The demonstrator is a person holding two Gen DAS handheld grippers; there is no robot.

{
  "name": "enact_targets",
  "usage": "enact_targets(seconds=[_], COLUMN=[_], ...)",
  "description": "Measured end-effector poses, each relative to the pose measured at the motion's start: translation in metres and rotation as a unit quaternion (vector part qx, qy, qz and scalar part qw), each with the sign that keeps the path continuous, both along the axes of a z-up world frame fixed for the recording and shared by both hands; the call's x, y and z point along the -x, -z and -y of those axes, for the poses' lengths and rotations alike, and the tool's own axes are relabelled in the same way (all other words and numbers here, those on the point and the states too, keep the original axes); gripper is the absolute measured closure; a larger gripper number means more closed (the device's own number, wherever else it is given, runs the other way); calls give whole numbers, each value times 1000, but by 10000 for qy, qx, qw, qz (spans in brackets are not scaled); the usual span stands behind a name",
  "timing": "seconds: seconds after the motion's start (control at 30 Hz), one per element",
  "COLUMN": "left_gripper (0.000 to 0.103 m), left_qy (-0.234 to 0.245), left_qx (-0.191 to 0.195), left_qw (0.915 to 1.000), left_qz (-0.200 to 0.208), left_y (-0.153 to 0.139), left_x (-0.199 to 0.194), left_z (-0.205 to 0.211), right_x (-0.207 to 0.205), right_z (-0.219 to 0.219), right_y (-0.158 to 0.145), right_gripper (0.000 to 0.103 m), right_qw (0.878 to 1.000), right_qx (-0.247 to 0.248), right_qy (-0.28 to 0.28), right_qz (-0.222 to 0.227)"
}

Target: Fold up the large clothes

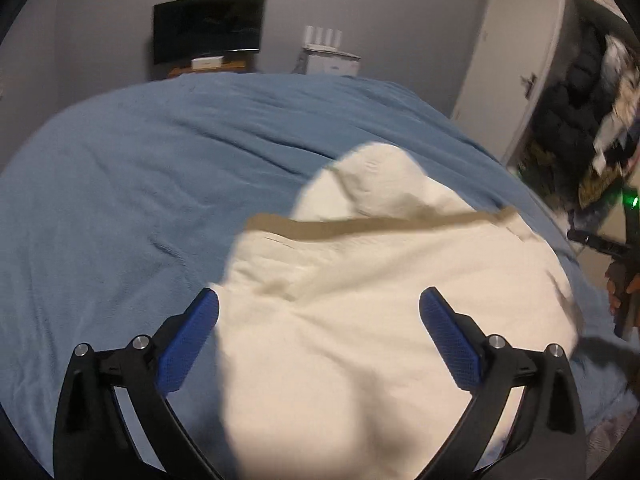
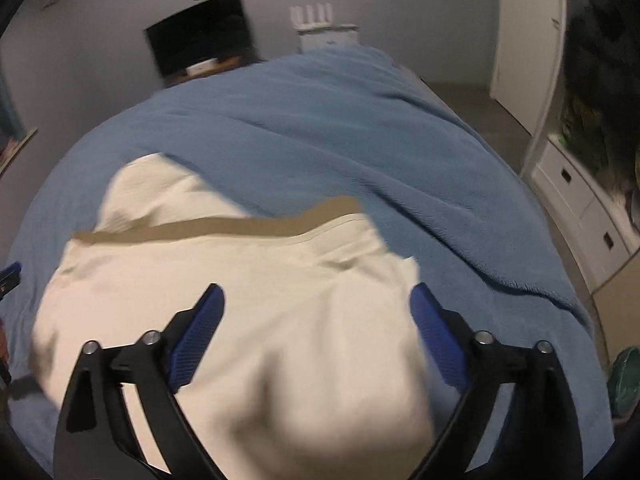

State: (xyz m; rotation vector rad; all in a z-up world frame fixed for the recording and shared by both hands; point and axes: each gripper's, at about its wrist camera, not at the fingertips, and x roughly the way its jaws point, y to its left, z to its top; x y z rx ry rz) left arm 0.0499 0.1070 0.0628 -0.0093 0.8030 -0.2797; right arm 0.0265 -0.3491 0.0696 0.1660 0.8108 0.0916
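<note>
While the left wrist view alone shows a hand (image 1: 620,292) at the bed's right edge, both show a cream garment (image 1: 380,300) lying crosswise on the blue bed (image 1: 120,200), tan band (image 1: 360,228) running side to side, left tongs (image 1: 319,304) and right tongs (image 2: 316,300) spread wide above it, gripping nothing.

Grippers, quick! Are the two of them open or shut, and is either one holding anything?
Left gripper: open, holding nothing; the cream fabric garment with a tan band lies below it.
Right gripper: open, holding nothing, above that garment.
</note>
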Motion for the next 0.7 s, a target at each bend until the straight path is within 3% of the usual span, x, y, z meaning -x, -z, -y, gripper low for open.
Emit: enact_targets(seconds=[0.1, 0.27, 0.37, 0.57, 0.7], left_gripper=[7, 7, 5, 5, 5], left_qy=[230, 554, 631, 421, 220], left_qx=[-341, -290, -775, -601, -900], left_qw=[9988, 9899, 9887, 9902, 9888], left_qz=[-261, -1272, -1121, -1189, -1166], left_y=[7, 66, 82, 81, 84], left_x=[28, 53, 54, 0, -43], left_z=[48, 103, 121, 128, 137], right_x=[34, 62, 55, -3, -47], right_z=[-34, -71, -84, -90, -94], right_y=[8, 48, 65, 66, 71], right_gripper=[10, 10, 10, 9, 8], right_qw=[9987, 9933, 9924, 9943, 9943], right_qx=[182, 292, 399, 523, 493], right_qy=[-439, -900, -925, -792, -720], right_qz=[-201, -662, -713, -491, -607])
